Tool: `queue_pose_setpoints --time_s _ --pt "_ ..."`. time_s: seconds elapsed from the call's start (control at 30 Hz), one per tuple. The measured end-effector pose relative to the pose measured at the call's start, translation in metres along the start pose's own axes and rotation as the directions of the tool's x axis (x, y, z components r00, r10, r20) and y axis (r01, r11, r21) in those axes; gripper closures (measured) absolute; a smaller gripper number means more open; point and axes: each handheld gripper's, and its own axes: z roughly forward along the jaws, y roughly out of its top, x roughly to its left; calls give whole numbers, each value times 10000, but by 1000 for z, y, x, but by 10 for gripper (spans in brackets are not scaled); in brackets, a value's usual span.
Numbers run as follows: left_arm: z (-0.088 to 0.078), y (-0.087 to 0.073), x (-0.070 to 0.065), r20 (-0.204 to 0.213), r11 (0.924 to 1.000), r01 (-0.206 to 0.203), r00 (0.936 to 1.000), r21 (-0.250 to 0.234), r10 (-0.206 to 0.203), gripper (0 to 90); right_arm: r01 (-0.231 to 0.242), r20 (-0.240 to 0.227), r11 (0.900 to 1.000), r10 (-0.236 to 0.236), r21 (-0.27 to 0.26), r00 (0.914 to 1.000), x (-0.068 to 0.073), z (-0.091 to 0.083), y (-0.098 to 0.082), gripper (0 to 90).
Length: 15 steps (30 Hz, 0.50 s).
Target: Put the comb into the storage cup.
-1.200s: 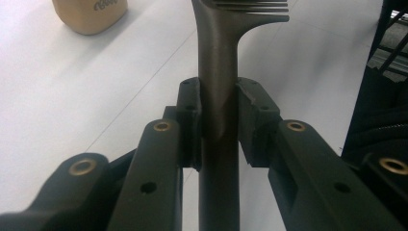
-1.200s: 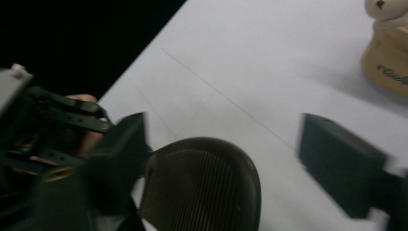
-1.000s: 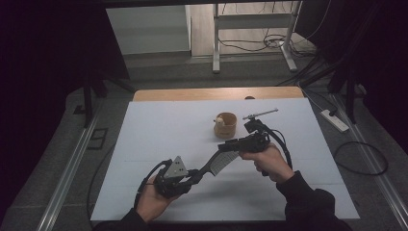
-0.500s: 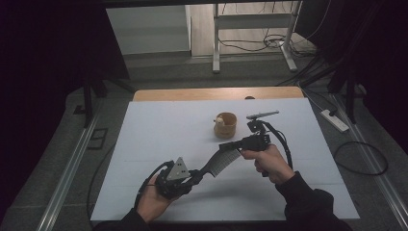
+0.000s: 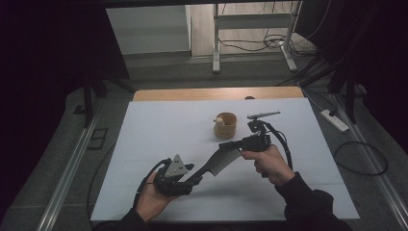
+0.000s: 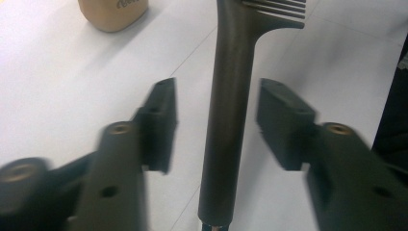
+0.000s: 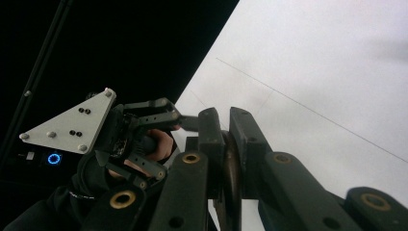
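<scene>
— See that? The left hand-held gripper (image 6: 214, 127) just spread its jaws off the comb (image 6: 226, 120)'s handle.

— Yes, and the right hand-held gripper (image 7: 225, 144) has clamped the toothed end. Comb's handed over, held above the desk (image 5: 159, 130).

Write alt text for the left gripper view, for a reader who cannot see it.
A dark comb runs up the frame by its handle between the left gripper's two black jaws, which have just been opening and stand clear of it on both sides. A tan cup sits on the white table at upper left.
</scene>
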Motion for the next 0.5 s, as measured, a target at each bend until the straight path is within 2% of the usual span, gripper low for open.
queue_pose_setpoints --time_s 0.1,0.27,0.37,0.5 --pt "0 0 1 157 9998 202 9997 74 -203 345 78 26 9999 -78 -100 10000 0 -2 0 841" --pt "-4 -2 7 432 9972 748 9963 1 -747 240 383 95 9986 -380 -354 9992 3 -6 0 841" --pt "-5 -4 10 448 9938 1115 9927 39 -1115 142 480 114 9979 -476 -434 9988 3 -7 0 841" --pt "-7 -7 12 404 9906 1351 9899 215 -1359 92 531 234 9974 -520 -495 9984 3 -9 0 841"
